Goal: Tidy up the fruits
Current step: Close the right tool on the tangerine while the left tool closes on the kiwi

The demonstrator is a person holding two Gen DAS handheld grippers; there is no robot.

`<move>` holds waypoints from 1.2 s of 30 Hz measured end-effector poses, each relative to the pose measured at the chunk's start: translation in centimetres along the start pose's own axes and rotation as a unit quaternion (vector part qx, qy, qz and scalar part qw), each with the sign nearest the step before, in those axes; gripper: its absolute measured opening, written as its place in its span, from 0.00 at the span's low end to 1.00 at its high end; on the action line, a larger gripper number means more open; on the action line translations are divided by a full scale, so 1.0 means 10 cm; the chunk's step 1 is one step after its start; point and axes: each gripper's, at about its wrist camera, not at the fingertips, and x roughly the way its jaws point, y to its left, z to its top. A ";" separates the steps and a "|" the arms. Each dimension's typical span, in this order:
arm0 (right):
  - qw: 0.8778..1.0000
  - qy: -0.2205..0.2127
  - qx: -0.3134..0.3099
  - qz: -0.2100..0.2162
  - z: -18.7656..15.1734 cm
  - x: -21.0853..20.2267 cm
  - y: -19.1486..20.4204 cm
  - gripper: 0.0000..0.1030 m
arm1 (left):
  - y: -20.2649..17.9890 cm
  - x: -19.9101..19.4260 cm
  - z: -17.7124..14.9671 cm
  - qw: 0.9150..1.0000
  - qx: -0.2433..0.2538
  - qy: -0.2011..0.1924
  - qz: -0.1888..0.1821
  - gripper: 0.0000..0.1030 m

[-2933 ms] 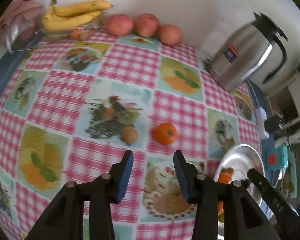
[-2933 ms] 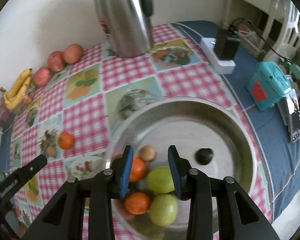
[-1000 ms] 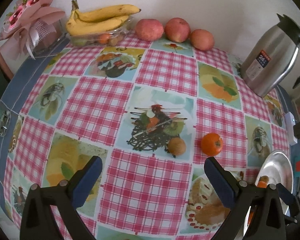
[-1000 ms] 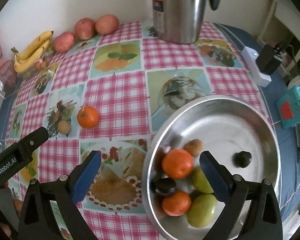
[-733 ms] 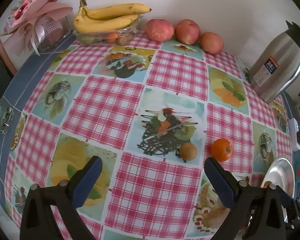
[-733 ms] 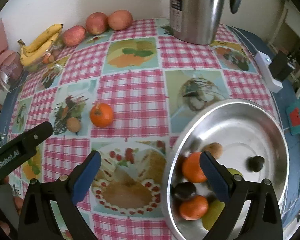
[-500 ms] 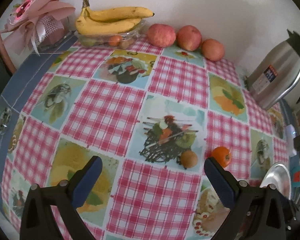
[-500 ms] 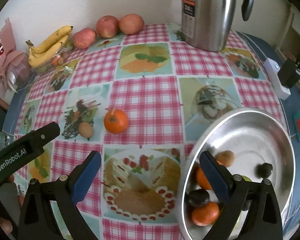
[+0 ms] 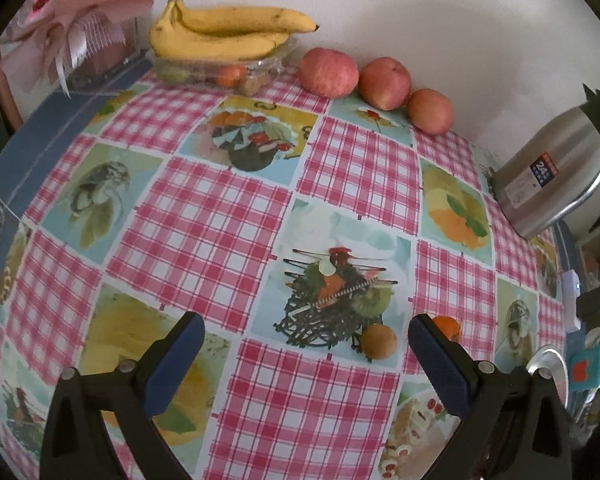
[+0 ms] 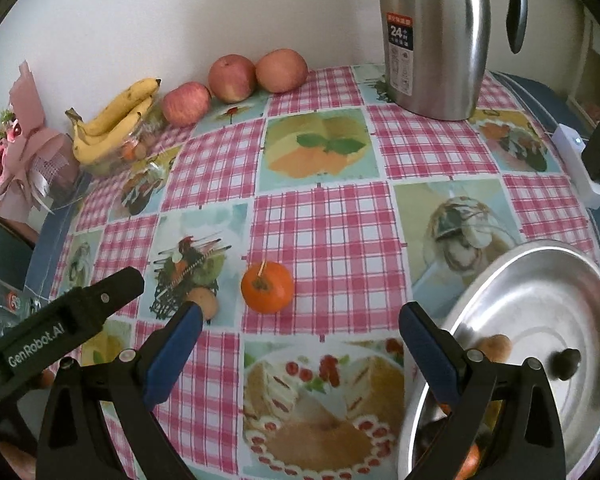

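Observation:
An orange tangerine (image 10: 267,287) lies on the checked tablecloth, with a small brown fruit (image 10: 204,300) to its left. My right gripper (image 10: 300,336) is wide open and empty, just short of the tangerine. A steel bowl (image 10: 540,280) at the right holds several fruits, partly hidden by my right finger. My left gripper (image 9: 306,344) is wide open and empty above the cloth; the brown fruit (image 9: 378,341) and tangerine (image 9: 447,327) sit by its right finger. The steel bowl's rim (image 9: 548,364) shows at the far right of the left wrist view.
Bananas (image 9: 228,32) on a clear tray and three apples (image 9: 384,76) line the back wall. A steel thermos (image 10: 432,36) stands back right. A pink gift bundle (image 9: 72,28) is back left. A white power strip (image 10: 576,160) lies at the right edge.
Both grippers opened wide from nearly shut. The right gripper drew back from over the bowl and swung left toward the tangerine. The left view pulled back and turned left.

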 end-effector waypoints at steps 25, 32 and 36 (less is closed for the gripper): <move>0.999 0.011 0.001 0.031 0.03 0.40 0.14 0.37 | -0.08 0.44 0.04 0.996 -0.029 0.048 -0.074 0.71; 0.999 0.012 0.018 0.030 0.04 0.37 0.02 0.37 | -0.12 0.45 0.03 0.993 -0.035 0.055 -0.096 0.64; 0.999 0.013 0.043 0.028 0.05 0.34 -0.11 0.37 | -0.21 0.48 0.01 0.992 -0.023 0.063 -0.104 0.52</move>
